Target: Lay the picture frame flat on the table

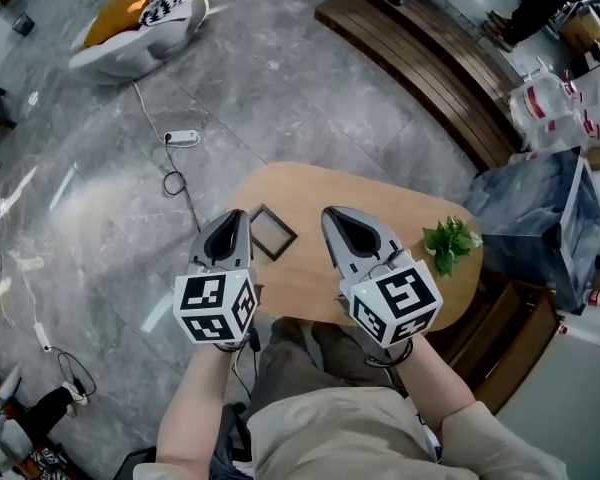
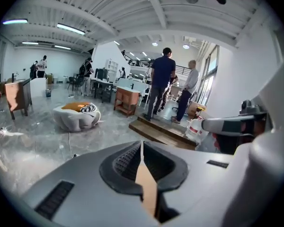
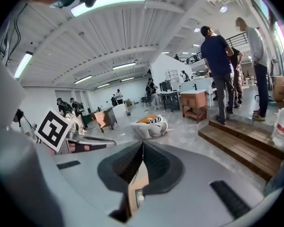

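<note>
One picture frame (image 1: pixel 272 232), one wooden table (image 1: pixel 380 193), one leafy sprig (image 1: pixel 450 243), one left gripper (image 1: pixel 241 214), one right gripper (image 1: pixel 330 214)

Left gripper (image 1: pixel 242 214) and right gripper (image 1: pixel 330 212): grey moulded shells, black ribbed pads (image 2: pixel 125 162), white cube (image 1: pixel 216 306) bearing black square markers, black cable (image 1: pixel 252 346). Wearer: olive trousers (image 1: pixel 290 363), beige top (image 1: pixel 350 433).

Left gripper (image 1: pixel 240 218) and right gripper (image 1: pixel 333 218) side by side, jaws together, seemingly empty.

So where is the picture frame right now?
Head view: the picture frame lies flat on the round table, left of centre, between the left gripper and right gripper.
</note>
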A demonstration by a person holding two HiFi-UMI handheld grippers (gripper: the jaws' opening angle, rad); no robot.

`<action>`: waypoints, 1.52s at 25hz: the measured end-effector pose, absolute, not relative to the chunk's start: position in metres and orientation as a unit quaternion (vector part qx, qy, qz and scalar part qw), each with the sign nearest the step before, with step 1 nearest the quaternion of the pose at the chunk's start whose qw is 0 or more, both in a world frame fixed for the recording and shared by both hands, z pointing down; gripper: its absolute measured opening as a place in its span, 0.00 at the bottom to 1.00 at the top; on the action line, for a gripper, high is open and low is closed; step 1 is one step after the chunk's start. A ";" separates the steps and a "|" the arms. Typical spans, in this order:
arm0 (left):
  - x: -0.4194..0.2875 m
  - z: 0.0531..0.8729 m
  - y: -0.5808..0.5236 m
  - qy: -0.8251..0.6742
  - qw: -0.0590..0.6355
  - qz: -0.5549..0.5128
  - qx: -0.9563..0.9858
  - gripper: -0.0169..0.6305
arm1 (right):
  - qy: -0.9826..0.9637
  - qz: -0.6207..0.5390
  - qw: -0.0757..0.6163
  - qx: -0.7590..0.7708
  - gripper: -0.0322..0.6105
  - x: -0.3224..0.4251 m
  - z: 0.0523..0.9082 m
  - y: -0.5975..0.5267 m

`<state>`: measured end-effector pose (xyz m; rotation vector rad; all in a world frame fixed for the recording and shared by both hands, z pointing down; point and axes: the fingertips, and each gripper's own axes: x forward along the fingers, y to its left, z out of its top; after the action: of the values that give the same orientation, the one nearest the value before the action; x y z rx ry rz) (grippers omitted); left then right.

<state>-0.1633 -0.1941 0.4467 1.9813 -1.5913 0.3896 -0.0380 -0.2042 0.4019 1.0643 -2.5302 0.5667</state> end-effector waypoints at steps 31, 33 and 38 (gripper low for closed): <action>-0.122 0.086 -0.096 -0.576 -0.030 0.046 0.816 0.05 | -0.904 -0.019 0.015 0.426 0.05 0.037 0.074 -0.105; -0.122 0.078 -0.092 -0.579 -0.044 0.034 0.813 0.05 | -0.900 -0.042 0.025 0.433 0.05 0.040 0.071 -0.103; -0.120 0.076 -0.089 -0.578 -0.054 0.027 0.814 0.05 | -0.900 -0.045 0.033 0.433 0.05 0.045 0.073 -0.099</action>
<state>-0.1203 -0.0888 0.0763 2.6482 -1.8811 0.0880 0.0447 -0.0991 0.0729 1.3332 -2.7686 -0.1396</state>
